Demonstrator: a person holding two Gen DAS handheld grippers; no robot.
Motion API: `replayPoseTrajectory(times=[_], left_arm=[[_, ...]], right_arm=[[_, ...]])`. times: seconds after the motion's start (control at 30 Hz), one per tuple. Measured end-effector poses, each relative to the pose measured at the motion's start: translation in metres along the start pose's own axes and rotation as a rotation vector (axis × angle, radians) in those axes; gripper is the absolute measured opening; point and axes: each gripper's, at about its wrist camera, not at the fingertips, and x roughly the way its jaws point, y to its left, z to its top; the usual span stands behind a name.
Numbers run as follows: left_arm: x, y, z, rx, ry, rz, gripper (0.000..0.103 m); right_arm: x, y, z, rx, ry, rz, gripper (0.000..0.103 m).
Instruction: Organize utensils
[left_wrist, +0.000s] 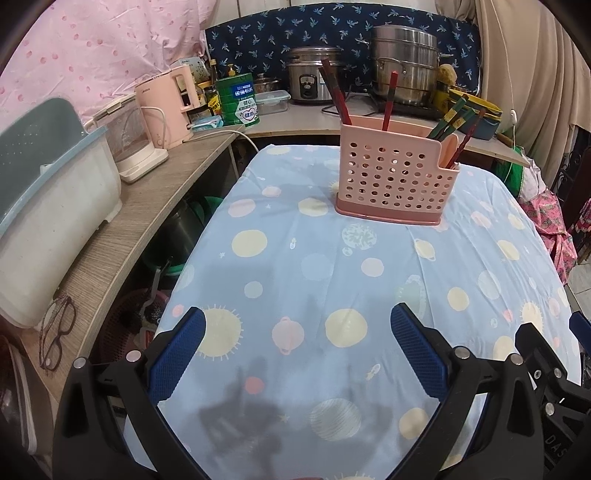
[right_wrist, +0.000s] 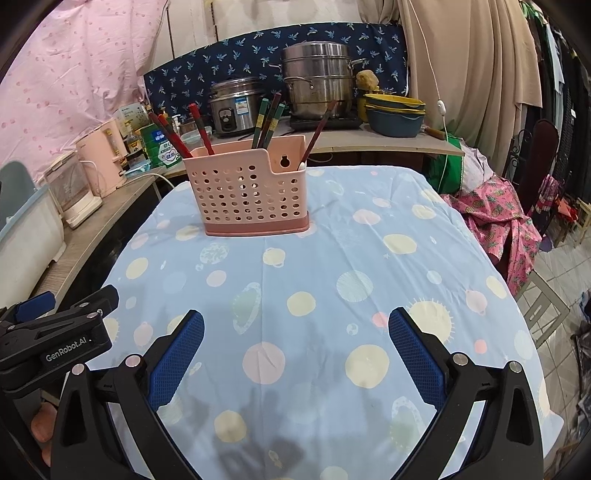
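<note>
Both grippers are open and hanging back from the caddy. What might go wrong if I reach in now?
The pink caddy stands unheld on a loose tablecloth; tugging a chopstick could tip or slide it. The chopsticks lean at crossed angles, so the right gripper may snag several. The left gripper is close alongside; they could collide.

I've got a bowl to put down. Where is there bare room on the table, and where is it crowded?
The tablecloth is bare from the pink holder forward to both grippers, the left gripper and the right gripper, whose jaws are open and empty. Bare cloth also lies right of the holder. The side shelf with the kettle and the back counter with the pots are crowded.
</note>
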Motion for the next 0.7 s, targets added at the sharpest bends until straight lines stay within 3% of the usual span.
replayPoseTrajectory(times=[0.7], left_arm=[[0.0040, 0.0049, -0.0012, -0.017, 0.014, 0.007, 0.096]], right_arm=[[0.0059, -0.0058, -0.0030, 0.011, 0.016, -0.007, 0.096]])
